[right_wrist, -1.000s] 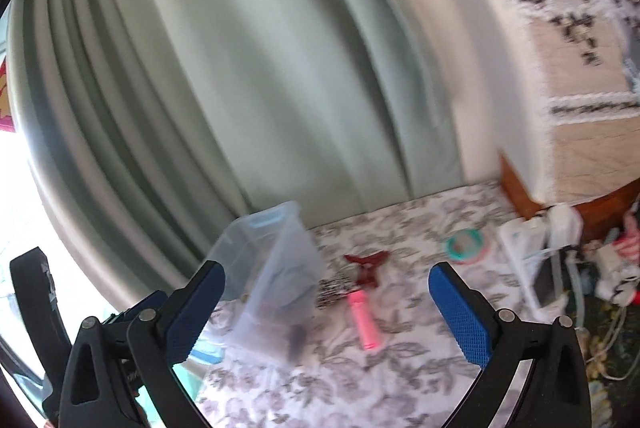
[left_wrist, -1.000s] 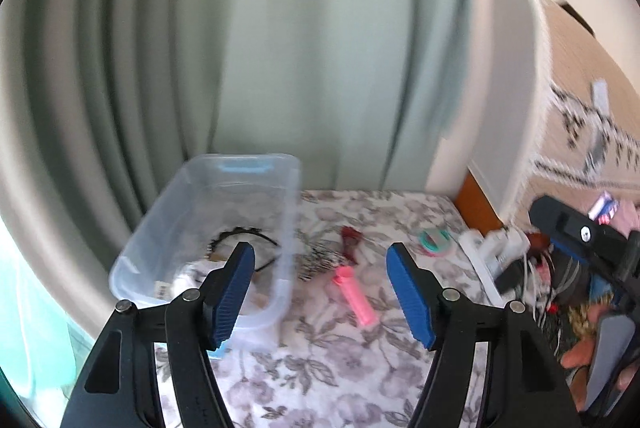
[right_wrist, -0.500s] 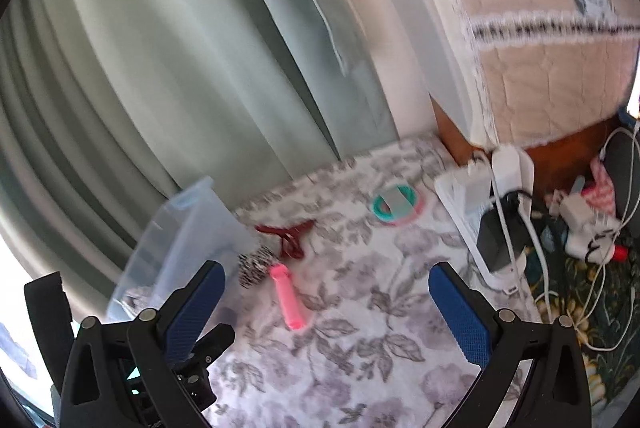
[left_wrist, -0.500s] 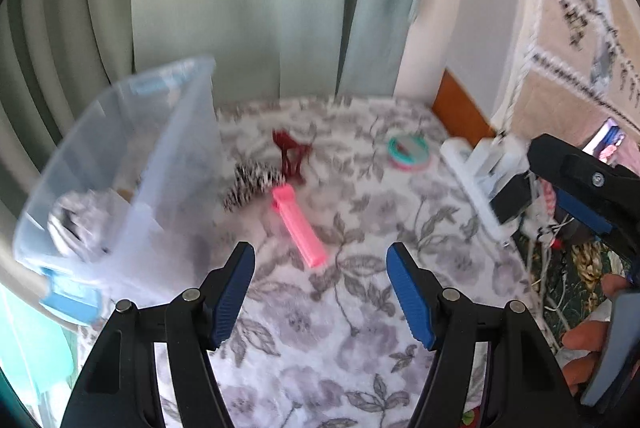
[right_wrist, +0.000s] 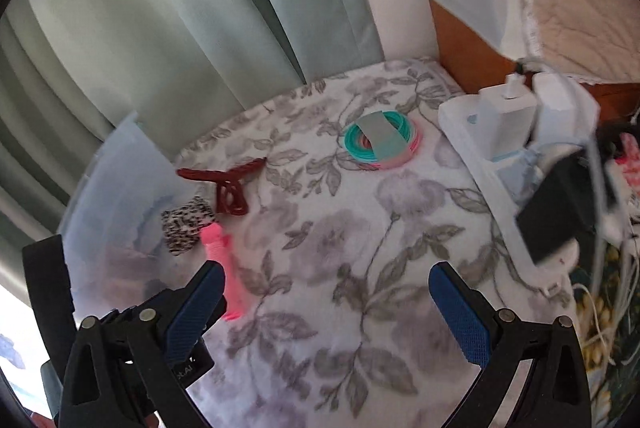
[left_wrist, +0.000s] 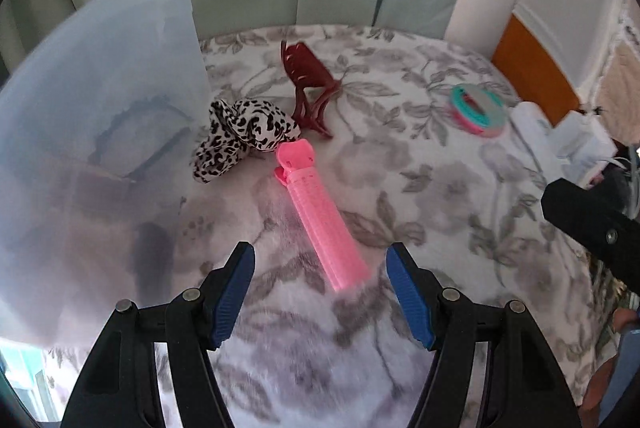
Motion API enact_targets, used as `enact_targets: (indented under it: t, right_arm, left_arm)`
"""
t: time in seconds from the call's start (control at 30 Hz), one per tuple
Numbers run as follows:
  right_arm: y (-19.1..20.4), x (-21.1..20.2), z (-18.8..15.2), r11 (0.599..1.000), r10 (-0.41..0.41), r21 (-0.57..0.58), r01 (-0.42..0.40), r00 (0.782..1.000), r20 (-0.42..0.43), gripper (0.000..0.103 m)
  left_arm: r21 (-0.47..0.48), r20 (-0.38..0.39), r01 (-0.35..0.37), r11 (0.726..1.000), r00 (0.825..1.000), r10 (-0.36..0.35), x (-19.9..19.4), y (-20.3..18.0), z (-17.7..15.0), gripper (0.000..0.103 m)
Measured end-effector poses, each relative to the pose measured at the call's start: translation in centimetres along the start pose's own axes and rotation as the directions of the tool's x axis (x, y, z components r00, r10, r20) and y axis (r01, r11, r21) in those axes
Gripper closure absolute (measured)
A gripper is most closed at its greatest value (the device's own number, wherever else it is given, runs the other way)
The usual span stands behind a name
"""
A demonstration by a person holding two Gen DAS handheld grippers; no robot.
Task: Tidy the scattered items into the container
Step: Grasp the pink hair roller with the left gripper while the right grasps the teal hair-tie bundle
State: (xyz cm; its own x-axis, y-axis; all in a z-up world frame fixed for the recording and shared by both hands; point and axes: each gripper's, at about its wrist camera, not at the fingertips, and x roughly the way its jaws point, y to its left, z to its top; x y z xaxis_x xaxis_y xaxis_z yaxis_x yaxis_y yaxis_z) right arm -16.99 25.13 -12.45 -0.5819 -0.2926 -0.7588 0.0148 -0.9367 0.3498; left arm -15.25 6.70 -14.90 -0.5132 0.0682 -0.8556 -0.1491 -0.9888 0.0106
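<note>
**A:** What does the left gripper (left_wrist: 320,282) show?

**B:** Its two ribbed blue pads (left_wrist: 236,294) stand spread wide and hold nothing. Between and just ahead of them lies the pink hair clip (left_wrist: 320,216), a long ridged plastic piece with a hinged head, flat on the floral cloth (left_wrist: 440,196), which looks soft and slightly fuzzy.

**A:** And around the clip's head?

**B:** A leopard-print fabric scrunchie (left_wrist: 240,134), crumpled, touches it. Just behind stands a dark red claw clip (left_wrist: 310,86), glossy and toothed. To the left rises the translucent plastic container (left_wrist: 100,116), smooth-walled, with dim shapes inside that cannot be made out.

**A:** The right gripper (right_wrist: 324,308)?

**B:** It is likewise spread apart and empty, its pads (right_wrist: 460,312) finely textured. Ahead of it, well apart from the other items, lies a flat coil of thin teal and pink hair bands (right_wrist: 380,144) with a grey card strip across it. To the right sits a white power strip (right_wrist: 500,148) with plugs, blurred. Pale green curtains (right_wrist: 160,28) hang in folds behind.
</note>
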Motion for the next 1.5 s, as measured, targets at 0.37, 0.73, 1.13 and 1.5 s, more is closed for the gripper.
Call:
enact_targets:
  t: [0.37,0.73,1.13,1.5]
  right_arm:
    - [-1.2,7.7,4.0,0.991,-0.116,-0.067,0.113,0.993,-0.037,0.0]
    - [-1.2,11.8,6.4,0.965,-0.224,-0.132,0.225,0.974,0.023,0.008]
    - [-1.8,12.3,7.0,0.952,-0.29,-0.089,0.293,0.956,0.047,0.029]
    - [-1.6,7.1,1.2,0.977,-0.213,0.002,0.213,0.977,-0.026,0.03]
  left_arm:
    - [-0.079,-0.032,0.036,0.996,0.999,-0.039,4.6,1.2,0.8,0.05]
    - [-0.073,0.019,0.042,0.996,0.999,-0.04,5.0,1.2,1.2,0.061]
    - [-0.078,0.037,0.035,0.996,0.999,-0.032,5.2,1.4,1.2,0.067]
    - [-0.107,-0.003,0.017,0.994,1.0,-0.018,4.1,1.7,0.0,0.078]
